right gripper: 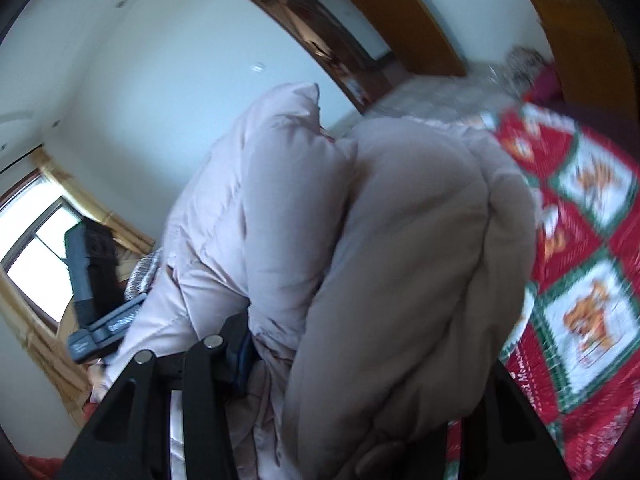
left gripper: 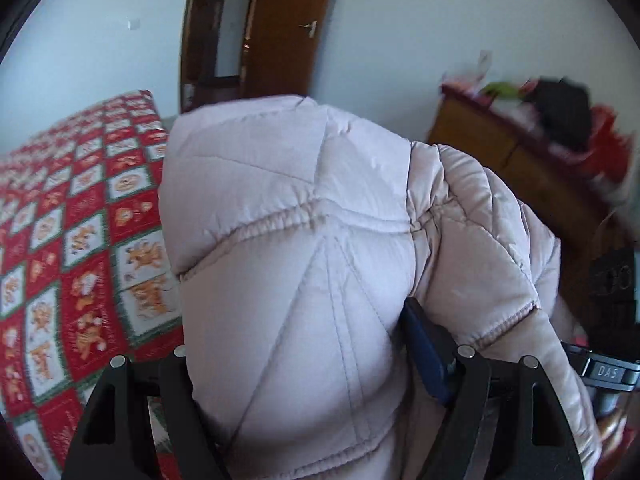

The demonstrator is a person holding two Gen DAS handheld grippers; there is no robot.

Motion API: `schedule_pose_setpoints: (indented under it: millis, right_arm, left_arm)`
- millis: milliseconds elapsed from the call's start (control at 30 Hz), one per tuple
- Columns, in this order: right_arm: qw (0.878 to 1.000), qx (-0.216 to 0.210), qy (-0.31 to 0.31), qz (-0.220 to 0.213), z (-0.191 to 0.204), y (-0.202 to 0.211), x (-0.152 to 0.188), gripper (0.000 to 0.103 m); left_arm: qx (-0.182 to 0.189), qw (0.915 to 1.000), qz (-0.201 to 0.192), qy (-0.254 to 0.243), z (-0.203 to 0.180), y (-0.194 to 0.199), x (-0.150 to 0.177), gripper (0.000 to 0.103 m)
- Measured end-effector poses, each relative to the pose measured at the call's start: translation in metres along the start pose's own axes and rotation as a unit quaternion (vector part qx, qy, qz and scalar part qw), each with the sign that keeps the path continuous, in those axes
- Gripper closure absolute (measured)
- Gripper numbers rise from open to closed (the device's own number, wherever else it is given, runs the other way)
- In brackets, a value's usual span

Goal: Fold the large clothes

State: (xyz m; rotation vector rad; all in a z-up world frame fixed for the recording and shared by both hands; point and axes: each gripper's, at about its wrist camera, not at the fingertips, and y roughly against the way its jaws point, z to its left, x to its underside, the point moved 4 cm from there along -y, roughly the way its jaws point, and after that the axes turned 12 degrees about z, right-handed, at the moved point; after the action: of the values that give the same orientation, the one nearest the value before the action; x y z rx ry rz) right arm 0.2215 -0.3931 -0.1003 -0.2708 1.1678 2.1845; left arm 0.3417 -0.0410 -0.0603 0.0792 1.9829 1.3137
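While both grippers, left (left gripper: 296,360) and right (right gripper: 340,360), pinch the puffy pale-pink quilted coat (left gripper: 288,208) aloft, lowering onto the red patterned bedspread (left gripper: 72,240) comes next.

The pale pink quilted padded jacket (left gripper: 304,248) is bunched up into a thick, puffy bundle. In the left wrist view it fills the space between the two black fingers of the left tongs (left gripper: 316,364) and rises above them, with stitched seams in diagonal lines and a gathered elastic seam across its middle. One padded part with narrower quilting hangs over the right finger and falls down beside it. In the right wrist view the same jacket (right gripper: 400,280) sits between the fingers of the right tongs (right gripper: 352,364), folded in two big rounded lobes that stand up in front of them.
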Motion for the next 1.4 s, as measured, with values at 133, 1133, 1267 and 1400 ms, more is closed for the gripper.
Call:
schedule_pose_setpoints:
  millis: [133, 1133, 1267, 1400]
  right_arm:
    - [1.0, 0.011, 0.003, -0.006, -0.028, -0.002, -0.003, 0.051]
    - [0.955, 0.291, 0.04, -0.047, -0.01, 0.013, -0.027, 0.062]
    - [0.95, 0.307, 0.045, -0.043, -0.023, -0.008, -0.027, 0.062]
    - [0.931, 0.352, 0.096, -0.012, -0.021, -0.031, -0.032, 0.062]
  left_arm:
    - [-0.038, 0.9991, -0.007, -0.015, 0.001, -0.013, 0.001, 0.023]
    - [-0.069, 0.9973, -0.01, 0.023, 0.022, -0.029, 0.015, 0.009]
    - [-0.069, 0.9968, 0.003, 0.039, 0.027, -0.034, 0.014, 0.007]
    - [-0.099, 0.9941, 0.006, 0.042, 0.025, -0.035, 0.014, 0.003]
